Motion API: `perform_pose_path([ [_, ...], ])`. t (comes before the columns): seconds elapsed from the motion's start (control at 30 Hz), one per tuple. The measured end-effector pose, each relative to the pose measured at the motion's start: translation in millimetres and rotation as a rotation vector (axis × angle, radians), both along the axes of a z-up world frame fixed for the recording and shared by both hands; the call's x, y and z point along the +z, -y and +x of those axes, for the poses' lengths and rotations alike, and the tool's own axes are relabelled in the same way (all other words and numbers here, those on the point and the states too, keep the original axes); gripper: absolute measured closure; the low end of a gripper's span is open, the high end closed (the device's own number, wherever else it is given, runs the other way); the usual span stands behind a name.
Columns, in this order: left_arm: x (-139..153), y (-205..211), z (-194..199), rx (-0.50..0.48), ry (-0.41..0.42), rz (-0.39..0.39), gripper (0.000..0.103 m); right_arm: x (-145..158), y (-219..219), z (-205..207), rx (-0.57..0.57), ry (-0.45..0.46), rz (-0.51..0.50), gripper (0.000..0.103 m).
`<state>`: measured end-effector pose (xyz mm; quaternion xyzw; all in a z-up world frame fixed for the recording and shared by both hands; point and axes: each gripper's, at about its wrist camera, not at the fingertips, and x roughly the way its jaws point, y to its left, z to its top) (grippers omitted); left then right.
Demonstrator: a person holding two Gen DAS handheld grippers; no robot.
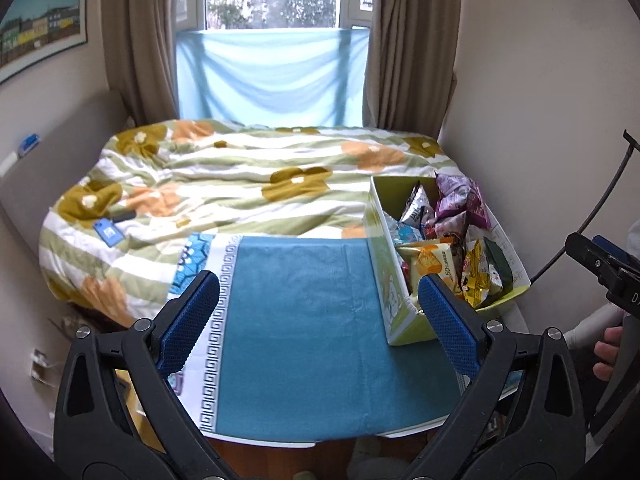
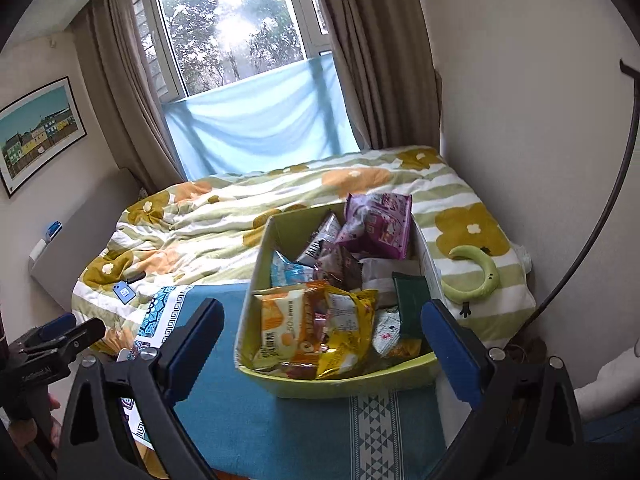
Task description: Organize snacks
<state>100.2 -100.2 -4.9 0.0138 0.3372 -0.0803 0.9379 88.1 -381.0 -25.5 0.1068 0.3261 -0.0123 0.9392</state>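
My right claw (image 2: 322,344) hangs released, nothing in it; the green snack box (image 2: 340,382) sits just ahead between its fingers. Packets look light, crinkly, slippery; I'd pinch the orange packet (image 2: 280,320) by its sealed top edge.

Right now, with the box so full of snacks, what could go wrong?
1. The green box sits near the edge of the blue cloth; a bump might tip it off.
2. The purple bag sticks up above the rim and might tumble out.
3. Both claws are open, so packets could slip.
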Motion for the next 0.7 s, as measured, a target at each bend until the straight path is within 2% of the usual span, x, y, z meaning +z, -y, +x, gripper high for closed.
perform_pose_path([
  [0.13, 23, -23, -39, 0.006, 0.089, 0.035, 0.000, 28, -45, -35, -0.002, 0.055, -0.073, 0.004],
  [0.2, 29, -34, -57, 0.006, 0.123, 0.045, 0.000, 38, -65, -52, -0.018, 0.073, -0.120, 0.001],
  [0.3, 32, -48, -78, 0.013, 0.156, 0.056, 0.000, 45, -88, -73, -0.035, 0.087, -0.164, 0.001],
  [0.5, 30, -68, -103, 0.014, 0.166, 0.031, 0.000, 40, -117, -100, -0.051, 0.085, -0.195, 0.001],
  [0.7, 26, -75, -116, 0.012, 0.167, 0.021, 0.000, 33, -131, -110, -0.059, 0.063, -0.201, 0.001],
])
